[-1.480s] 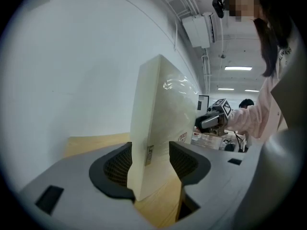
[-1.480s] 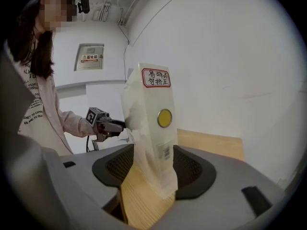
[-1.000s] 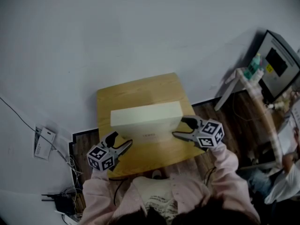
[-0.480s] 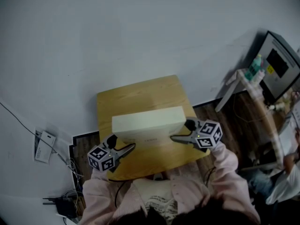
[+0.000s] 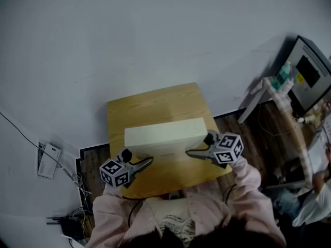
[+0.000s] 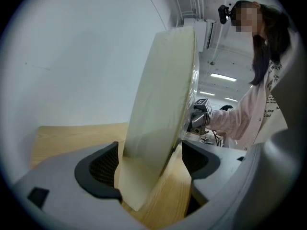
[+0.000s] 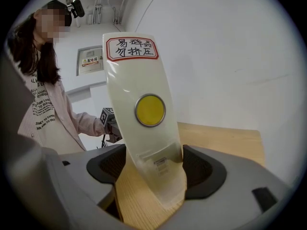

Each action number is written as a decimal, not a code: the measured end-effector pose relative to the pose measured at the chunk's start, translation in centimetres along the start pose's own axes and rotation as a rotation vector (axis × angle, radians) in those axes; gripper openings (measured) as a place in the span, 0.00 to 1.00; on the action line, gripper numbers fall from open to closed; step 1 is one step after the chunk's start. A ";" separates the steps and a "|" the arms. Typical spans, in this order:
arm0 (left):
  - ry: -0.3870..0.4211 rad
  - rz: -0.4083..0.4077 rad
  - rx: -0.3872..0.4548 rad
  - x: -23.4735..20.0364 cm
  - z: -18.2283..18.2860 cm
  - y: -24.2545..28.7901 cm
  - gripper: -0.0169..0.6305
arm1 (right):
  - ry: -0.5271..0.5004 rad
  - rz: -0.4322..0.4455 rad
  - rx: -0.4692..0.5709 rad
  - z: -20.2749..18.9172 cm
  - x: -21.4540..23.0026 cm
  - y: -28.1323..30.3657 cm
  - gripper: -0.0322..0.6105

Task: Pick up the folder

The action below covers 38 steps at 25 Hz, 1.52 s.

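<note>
Lying at the far left of the head view, a white tag (image 5: 46, 159) and loose cables (image 5: 77, 182) sit on the floor beside the wooden bench (image 5: 155, 99). The folder (image 5: 165, 136), a thick pale box file, stands on its long edge across the middle of the bench, with its near face turned toward the person.

The left tongs (image 5: 138, 158) reach in at the folder's lower left corner. In the left gripper view that end of the folder stands between the two dark pads and leans to the right of the frame. The left pad (image 6: 103, 169) is just beside the cover, while bare wood shows between the folder and the right pad. These tongs are released; their jaws have just been opening, with the folder between them.

At the folder's right end the right tongs (image 5: 200, 143) straddle its spine. The right gripper view shows the spine rising from between the pads, with a yellow disc (image 7: 150, 110) at mid-height and a red-framed label (image 7: 132, 48) at the top. A strip of wood shows on the left side, so there is no grip here; the jaws have just been closing a little around the spine. Pink sleeves (image 5: 248, 182) run back from both tongs to the bottom of the frame.

At the far right of the head view stands a grey cabinet (image 5: 307, 71) with a dark screen.
</note>
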State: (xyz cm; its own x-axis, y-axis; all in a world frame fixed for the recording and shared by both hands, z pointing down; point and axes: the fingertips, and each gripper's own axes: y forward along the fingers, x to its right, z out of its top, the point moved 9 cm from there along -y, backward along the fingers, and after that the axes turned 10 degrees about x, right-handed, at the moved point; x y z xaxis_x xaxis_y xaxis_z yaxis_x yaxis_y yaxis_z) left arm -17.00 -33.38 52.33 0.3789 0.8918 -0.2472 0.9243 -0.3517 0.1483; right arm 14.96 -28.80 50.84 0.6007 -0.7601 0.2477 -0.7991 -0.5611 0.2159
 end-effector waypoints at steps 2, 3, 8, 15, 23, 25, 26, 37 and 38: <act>-0.001 -0.017 -0.006 0.1 -0.1 0.2 0.65 | 0.001 0.004 0.004 0.0 0.0 0.1 0.62; 0.001 -0.022 -0.010 0.1 -0.2 0.3 0.64 | -0.003 0.006 0.007 -0.1 0.0 0.1 0.62; 0.017 -0.027 -0.016 0.0 -0.2 0.3 0.61 | -0.021 0.007 0.013 -0.2 0.1 0.1 0.61; 0.020 -0.024 -0.020 -0.1 -0.2 0.4 0.61 | -0.038 -0.009 0.039 -0.3 0.0 0.1 0.61; 0.022 -0.011 -0.014 -0.2 0.0 0.3 0.61 | -0.022 -0.040 0.080 -0.4 -0.2 0.1 0.61; 0.024 -0.006 -0.012 -0.1 0.2 0.4 0.61 | -0.025 -0.050 0.089 -0.4 -0.1 0.0 0.60; 0.024 -0.004 -0.012 -0.1 0.2 0.4 0.60 | -0.025 -0.053 0.095 -0.4 -0.1 -0.1 0.60; 0.029 0.019 0.020 0.4 1.5 0.4 0.60 | -0.027 -0.065 0.156 0.9 -0.3 -0.4 0.60; 0.029 0.021 0.021 0.5 1.6 0.4 0.60 | -0.028 -0.067 0.158 1.0 -0.3 -0.5 0.60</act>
State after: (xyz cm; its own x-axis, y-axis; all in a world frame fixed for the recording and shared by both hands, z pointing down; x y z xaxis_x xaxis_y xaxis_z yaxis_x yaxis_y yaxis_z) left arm -16.37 -33.50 50.71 0.3968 0.8921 -0.2162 0.9172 -0.3757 0.1328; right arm 15.16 -28.59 49.73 0.6534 -0.7269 0.2112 -0.7527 -0.6535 0.0793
